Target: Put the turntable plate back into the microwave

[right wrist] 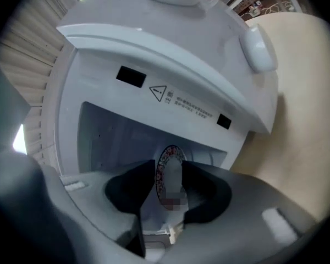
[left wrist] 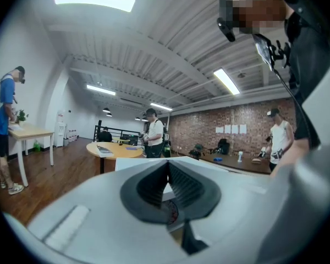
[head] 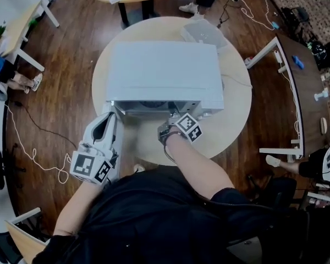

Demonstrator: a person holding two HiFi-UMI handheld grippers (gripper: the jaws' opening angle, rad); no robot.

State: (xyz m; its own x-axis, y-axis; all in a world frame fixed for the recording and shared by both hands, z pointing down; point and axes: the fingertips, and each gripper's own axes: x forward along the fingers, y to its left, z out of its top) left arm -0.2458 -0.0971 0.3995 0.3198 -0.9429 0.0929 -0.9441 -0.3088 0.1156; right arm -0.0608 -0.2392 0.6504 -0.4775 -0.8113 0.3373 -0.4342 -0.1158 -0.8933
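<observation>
Plate (right wrist: 170,163) with red-patterned rim sits clamped between jaws of right gripper (right wrist: 169,176), at open mouth of microwave (head: 165,73) on round table (head: 234,120). Left gripper (left wrist: 168,166) beside microwave's front left corner, jaws pressed together, nothing between them.

Smooth matt white microwave (head: 165,73) casing; pale smooth desk (head: 231,122); glossy dark wooden floor (head: 66,65); smooth turntable plate (right wrist: 169,176); matt grey plastic right hand-held gripper (right wrist: 170,168), dark matt pads (right wrist: 133,188)
</observation>
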